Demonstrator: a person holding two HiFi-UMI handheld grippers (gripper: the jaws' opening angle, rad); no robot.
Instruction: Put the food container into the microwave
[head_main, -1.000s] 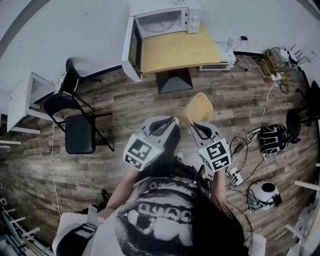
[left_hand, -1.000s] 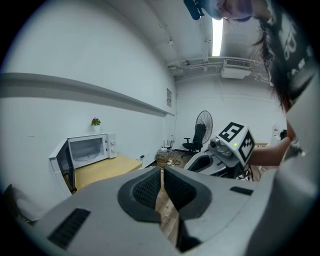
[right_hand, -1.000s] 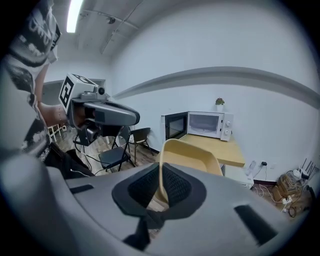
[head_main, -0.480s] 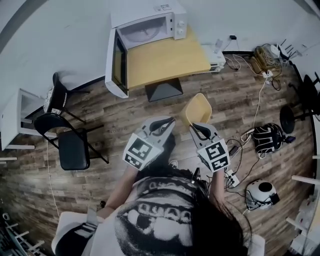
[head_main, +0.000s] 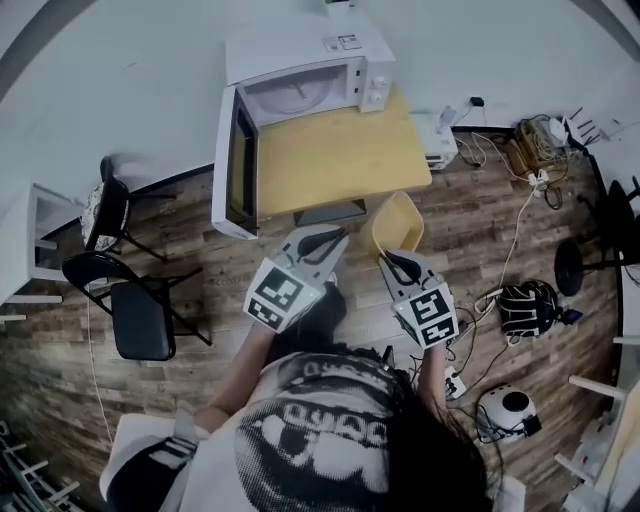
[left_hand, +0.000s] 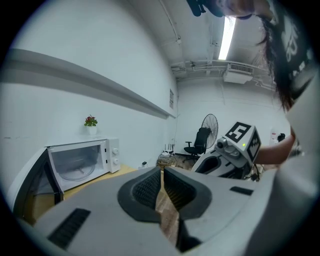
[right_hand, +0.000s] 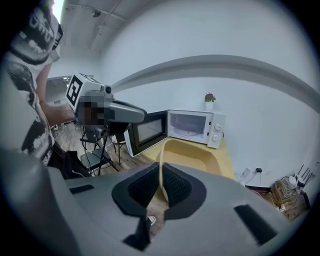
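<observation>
A pale yellow food container (head_main: 396, 224) hangs in the air before the table, its near rim pinched by my right gripper (head_main: 393, 262), which is shut on it. In the right gripper view the container (right_hand: 192, 157) stretches away from the jaws toward the microwave (right_hand: 195, 128). The white microwave (head_main: 305, 90) stands at the back of the wooden table (head_main: 345, 155) with its door (head_main: 236, 160) swung wide open to the left. My left gripper (head_main: 322, 243) is held beside the container, shut with nothing between its jaws (left_hand: 161, 192).
A black folding chair (head_main: 135, 305) stands left of the table. Cables, a power strip (head_main: 452, 381) and a helmet (head_main: 505, 410) lie on the wood floor at the right. A small potted plant (left_hand: 90, 122) sits on top of the microwave.
The table and microwave have come nearer and larger in the head view. Both grippers stay together in front of the person, and the container is still held.
</observation>
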